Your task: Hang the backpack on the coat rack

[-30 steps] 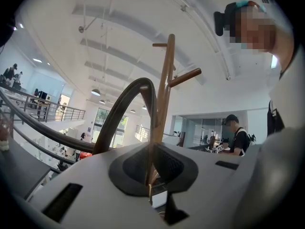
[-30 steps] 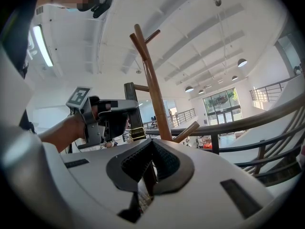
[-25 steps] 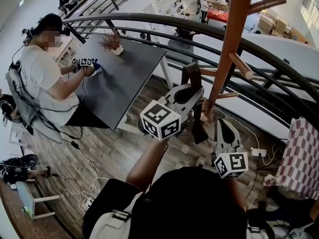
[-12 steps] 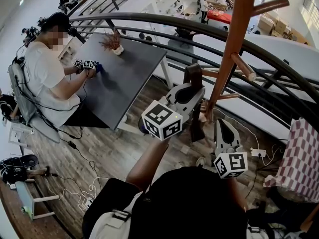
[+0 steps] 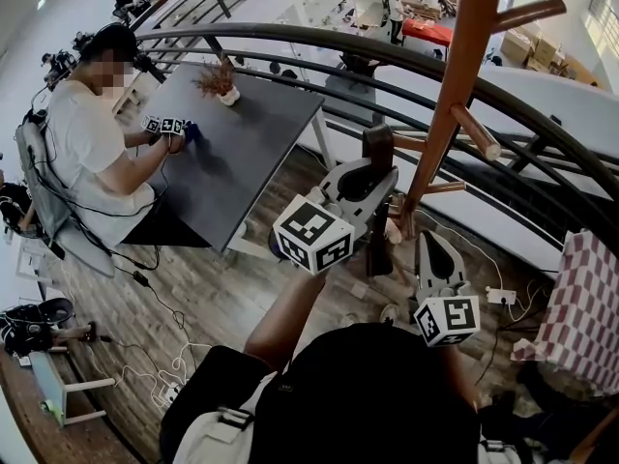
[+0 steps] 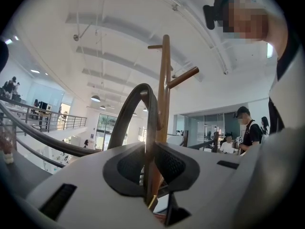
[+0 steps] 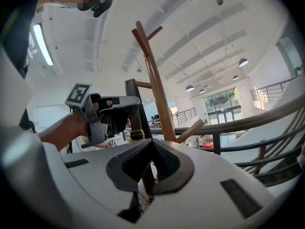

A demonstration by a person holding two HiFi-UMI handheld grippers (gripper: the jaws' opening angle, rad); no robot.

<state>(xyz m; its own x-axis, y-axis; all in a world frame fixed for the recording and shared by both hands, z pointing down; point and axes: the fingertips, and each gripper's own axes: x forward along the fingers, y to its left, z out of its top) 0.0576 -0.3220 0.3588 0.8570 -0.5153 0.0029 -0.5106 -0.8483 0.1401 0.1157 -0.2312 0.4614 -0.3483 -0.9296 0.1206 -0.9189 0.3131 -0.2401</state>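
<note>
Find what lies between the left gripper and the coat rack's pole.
A dark strap loop. It is pinched in the left gripper and rises in front of the coat rack pole. The left gripper view shows this best.

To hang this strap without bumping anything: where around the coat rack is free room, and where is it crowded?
Free: the upper peg and the middle peg, both bare, right of the pole, toward the railing. Crowded: low beside that pole, where the left claw, shut on the strap, and the right claw sit close.
</note>
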